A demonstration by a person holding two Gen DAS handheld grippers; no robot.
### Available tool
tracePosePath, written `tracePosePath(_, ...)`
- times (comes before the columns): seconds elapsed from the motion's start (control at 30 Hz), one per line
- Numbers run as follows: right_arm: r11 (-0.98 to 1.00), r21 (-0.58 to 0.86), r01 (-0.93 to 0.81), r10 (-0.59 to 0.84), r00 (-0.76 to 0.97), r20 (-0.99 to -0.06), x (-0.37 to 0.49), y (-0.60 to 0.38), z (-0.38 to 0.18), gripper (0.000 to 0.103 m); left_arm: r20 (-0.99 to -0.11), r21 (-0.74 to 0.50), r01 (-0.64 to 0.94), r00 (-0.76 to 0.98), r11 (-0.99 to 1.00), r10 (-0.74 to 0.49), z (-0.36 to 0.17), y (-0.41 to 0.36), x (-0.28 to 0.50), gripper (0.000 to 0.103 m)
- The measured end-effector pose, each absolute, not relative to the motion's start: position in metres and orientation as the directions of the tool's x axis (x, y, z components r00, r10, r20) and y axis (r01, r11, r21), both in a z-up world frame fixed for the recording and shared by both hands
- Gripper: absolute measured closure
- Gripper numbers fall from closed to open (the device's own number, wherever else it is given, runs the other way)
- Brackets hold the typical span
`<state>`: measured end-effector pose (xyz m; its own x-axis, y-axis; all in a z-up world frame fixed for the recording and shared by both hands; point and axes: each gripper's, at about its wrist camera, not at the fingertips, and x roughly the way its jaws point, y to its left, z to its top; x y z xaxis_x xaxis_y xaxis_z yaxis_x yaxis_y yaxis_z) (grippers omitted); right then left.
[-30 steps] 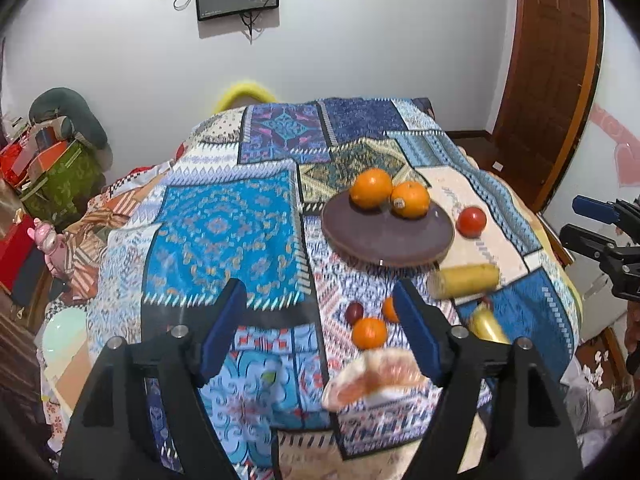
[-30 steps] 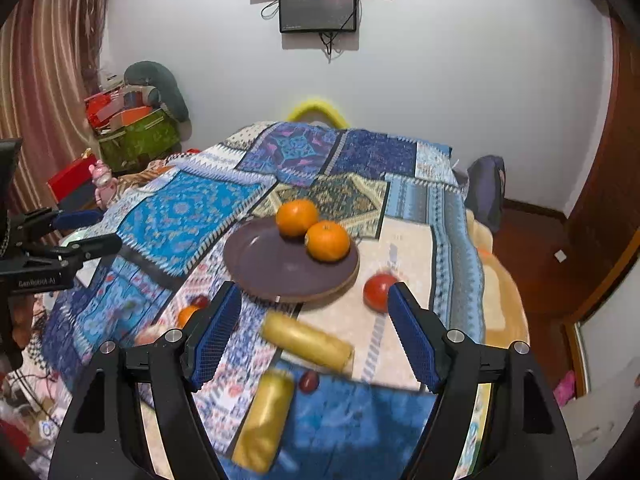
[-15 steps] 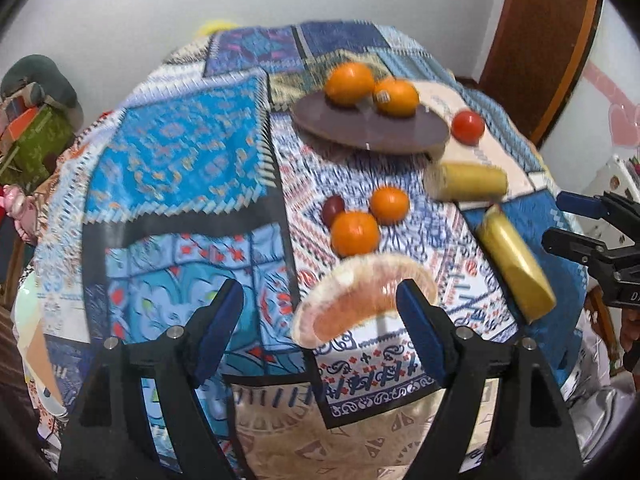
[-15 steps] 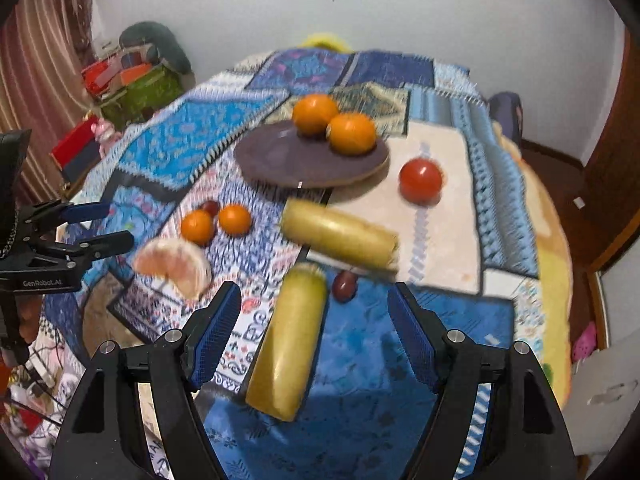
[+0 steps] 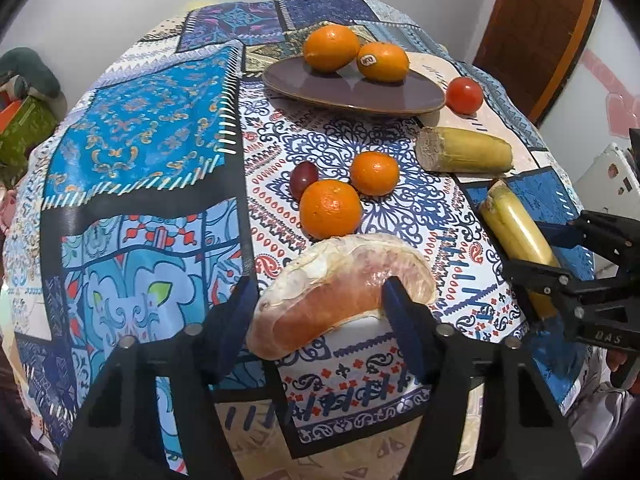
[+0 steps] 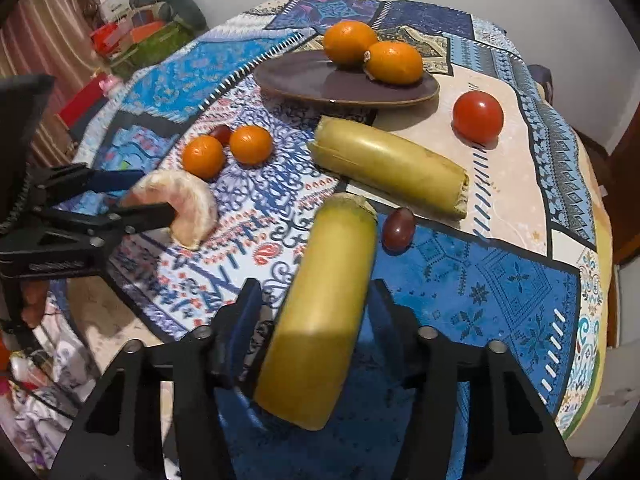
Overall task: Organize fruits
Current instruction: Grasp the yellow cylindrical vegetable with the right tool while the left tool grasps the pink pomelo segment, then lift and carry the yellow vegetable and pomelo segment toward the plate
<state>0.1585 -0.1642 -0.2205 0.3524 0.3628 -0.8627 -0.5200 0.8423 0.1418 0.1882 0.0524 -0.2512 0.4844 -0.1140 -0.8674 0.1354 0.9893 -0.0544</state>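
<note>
Grasp step: left claw spread around the pomelo wedge, right claw spread around the near cane, both on the tabletop; next, pinching, then carrying toward the plate at 12 o'clock.

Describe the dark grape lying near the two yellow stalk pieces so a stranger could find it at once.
Start at the brown plate on the patterned tablecloth and come toward the camera, past the yellow stalk piece lying crosswise. The grape sits just beyond that piece, beside the tip of the second stalk piece. It is small, dark purple, alone on a blue patch.
</note>
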Motion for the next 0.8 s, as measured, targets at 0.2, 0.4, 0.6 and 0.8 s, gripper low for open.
tracePosePath(0.2, 0.843, 0.202, -0.499, 0.406, 0.342, -0.847, 0.163, -0.171, -0.219, 0.065, -0.883, -0.071, 0.162, 0.448, 0.984, -0.137, -0.252, 0.050, 0.176, 0.054)
tracePosePath(0.4, 0.827, 0.191, -0.529, 0.418, 0.351, -0.838, 0.164, -0.160, -0.215, 0.069, -0.886, -0.058, 0.249, 0.433, 0.967, -0.165, -0.249, 0.024, 0.155, 0.054)
tracePosePath(0.6, 0.820, 0.180, -0.543, 0.420, 0.357, -0.834, 0.163, -0.158, -0.211, 0.069, -0.890, -0.070, 0.204, 0.430, 0.976, -0.154, -0.251, 0.029, 0.170, 0.054)
tracePosePath(0.8, 0.817, 0.211, -0.537, 0.432, 0.326, -0.841, 0.163, -0.166, -0.213, 0.068, -0.894, -0.086, 0.205, 0.417, 0.975, -0.167, -0.260, 0.024, 0.189, 0.054)
